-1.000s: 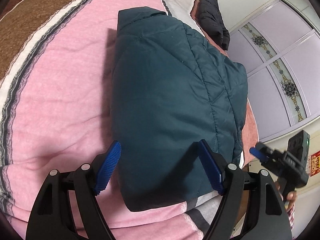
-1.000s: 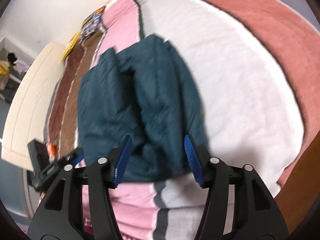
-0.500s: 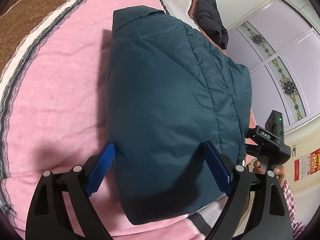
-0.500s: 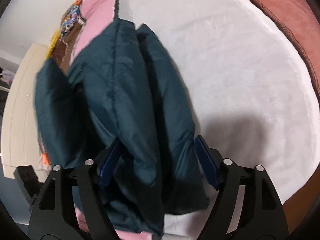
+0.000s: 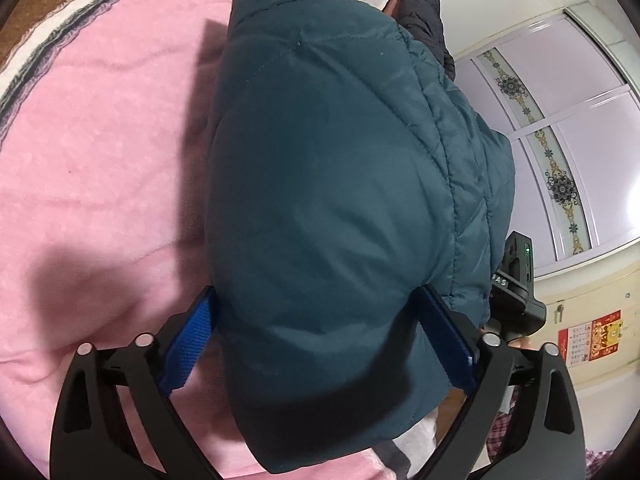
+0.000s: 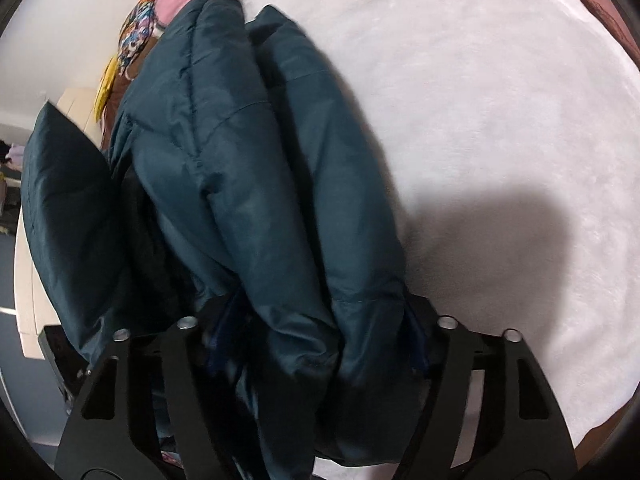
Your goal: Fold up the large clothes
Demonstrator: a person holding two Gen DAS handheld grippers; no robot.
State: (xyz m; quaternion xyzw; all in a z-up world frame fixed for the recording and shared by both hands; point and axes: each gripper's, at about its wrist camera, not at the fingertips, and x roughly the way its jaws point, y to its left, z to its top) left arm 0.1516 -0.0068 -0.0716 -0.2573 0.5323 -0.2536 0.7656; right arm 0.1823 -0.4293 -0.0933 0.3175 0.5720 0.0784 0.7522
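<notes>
Jacket (image 5: 340, 200), folded, lies near the bed (image 5: 100, 160) edge. My left claw (image 5: 320, 340) straddles it fully spread; right claw (image 6: 316, 340) is closing on its bunched layers. Next: lift together.

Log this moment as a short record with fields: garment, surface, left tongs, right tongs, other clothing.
garment: folded teal padded jacket
surface: bed, pink blanket meeting a white blanket
left tongs: wide open, straddling the jacket's near end
right tongs: closing, jacket's bunched edge between the pads
other clothing: dark jacket beyond the teal one
</notes>
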